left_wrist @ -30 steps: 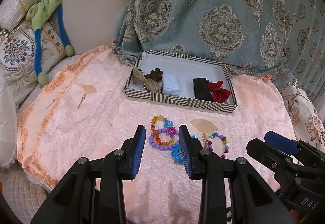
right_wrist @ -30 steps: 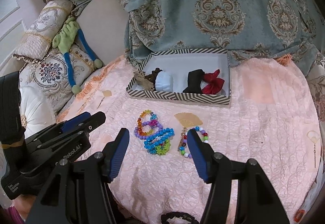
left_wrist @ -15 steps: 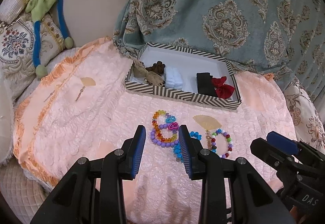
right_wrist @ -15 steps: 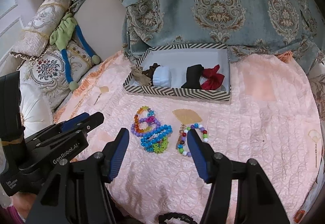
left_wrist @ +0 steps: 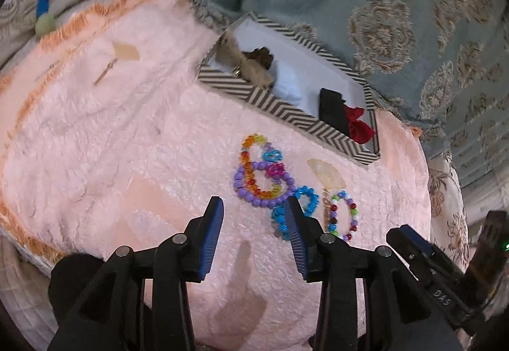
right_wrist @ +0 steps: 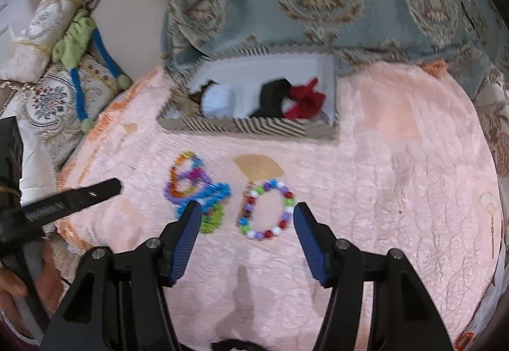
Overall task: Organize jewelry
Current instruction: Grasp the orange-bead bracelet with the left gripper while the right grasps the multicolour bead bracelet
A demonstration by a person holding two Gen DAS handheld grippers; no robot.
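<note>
Several bead bracelets lie on a pink quilted cloth (left_wrist: 127, 160): a purple and orange cluster (left_wrist: 261, 179), a blue one (left_wrist: 299, 208) and a mixed-colour ring (left_wrist: 343, 214) (right_wrist: 267, 211). A zigzag-striped box (left_wrist: 286, 106) (right_wrist: 254, 125) behind them holds a white item, a black item and a red bow (right_wrist: 305, 99). My left gripper (left_wrist: 254, 208) is open, just short of the purple cluster. My right gripper (right_wrist: 245, 211) is open, low over the mixed-colour ring. Both are empty.
A gold fan earring (right_wrist: 257, 169) lies by the bracelets, another (left_wrist: 124, 53) at the cloth's far left, a third (right_wrist: 491, 208) at the right edge. A teal patterned blanket (right_wrist: 318, 1) rises behind the box. Cushions (right_wrist: 47, 90) sit at the left.
Both grippers have moved forward and down toward the bracelets, which look larger now. The left gripper's jaws have opened wider. The bracelets have not moved.
</note>
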